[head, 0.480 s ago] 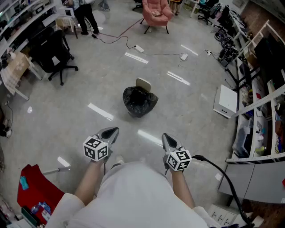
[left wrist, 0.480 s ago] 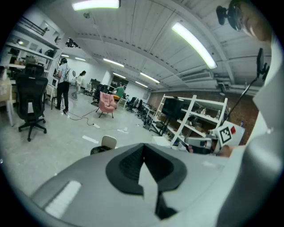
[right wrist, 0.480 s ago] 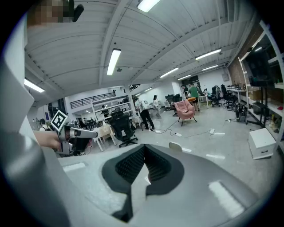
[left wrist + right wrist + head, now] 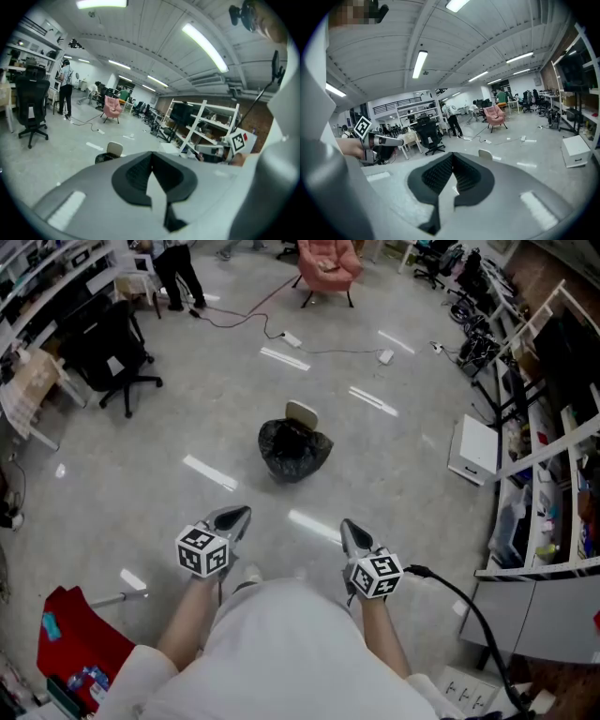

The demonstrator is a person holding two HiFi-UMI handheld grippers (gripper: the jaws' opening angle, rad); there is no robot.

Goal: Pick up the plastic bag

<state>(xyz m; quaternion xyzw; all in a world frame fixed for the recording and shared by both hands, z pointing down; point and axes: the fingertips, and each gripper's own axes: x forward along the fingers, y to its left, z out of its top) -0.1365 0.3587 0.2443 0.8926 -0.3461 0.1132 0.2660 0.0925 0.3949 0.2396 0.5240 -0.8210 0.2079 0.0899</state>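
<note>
One black plastic bag (image 4: 294, 452), two grippers (image 4: 244, 512) (image 4: 345, 525)

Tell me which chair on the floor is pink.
The armchair at the far end, beyond the black bag. The office chair at the left is black, on a wheeled base.

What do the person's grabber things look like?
The left gripper and right gripper are grey, with pointed jaws and black ribbed pads. Each carries a white cube with black square markers. A black cable trails from the right one. The person wears a white top.
</note>
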